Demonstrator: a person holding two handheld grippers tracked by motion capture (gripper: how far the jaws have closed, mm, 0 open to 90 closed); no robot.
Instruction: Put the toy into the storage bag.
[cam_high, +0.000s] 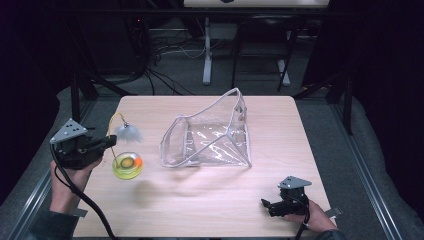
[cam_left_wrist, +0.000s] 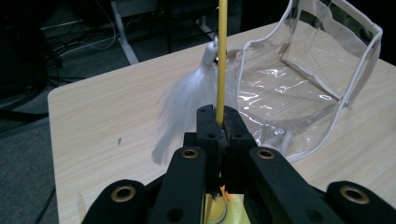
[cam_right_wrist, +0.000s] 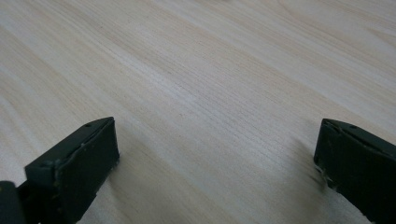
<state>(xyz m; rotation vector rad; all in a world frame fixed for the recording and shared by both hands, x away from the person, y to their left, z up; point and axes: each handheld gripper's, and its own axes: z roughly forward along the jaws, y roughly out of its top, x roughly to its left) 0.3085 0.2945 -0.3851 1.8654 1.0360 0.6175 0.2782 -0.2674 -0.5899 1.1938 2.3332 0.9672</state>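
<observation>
A: At the nine o'clock edge of the wooden table (cam_high: 210, 200), what does the left gripper (cam_high: 109, 142) have?

B: Its jaws are pressed together on a thin yellow wire wand (cam_left_wrist: 221, 60). The wand arches up from a round yellow suction-cup base (cam_high: 127, 165) that is lifted off the tabletop, and a white feather tuft (cam_left_wrist: 187, 105) hangs from its tip beside a small silver bell (cam_left_wrist: 213, 51).

A: Where is that toy relative to the rest?

B: Toward nine o'clock from a clear plastic zip pouch (cam_high: 212, 137) with white piping, which stands open at the table's centre. The feather is near the pouch's open mouth, apart from it.

A: And the right gripper (cam_high: 266, 204)?

B: Around five o'clock, low over bare wood. Its jaws stand wide apart with nothing between them.
</observation>
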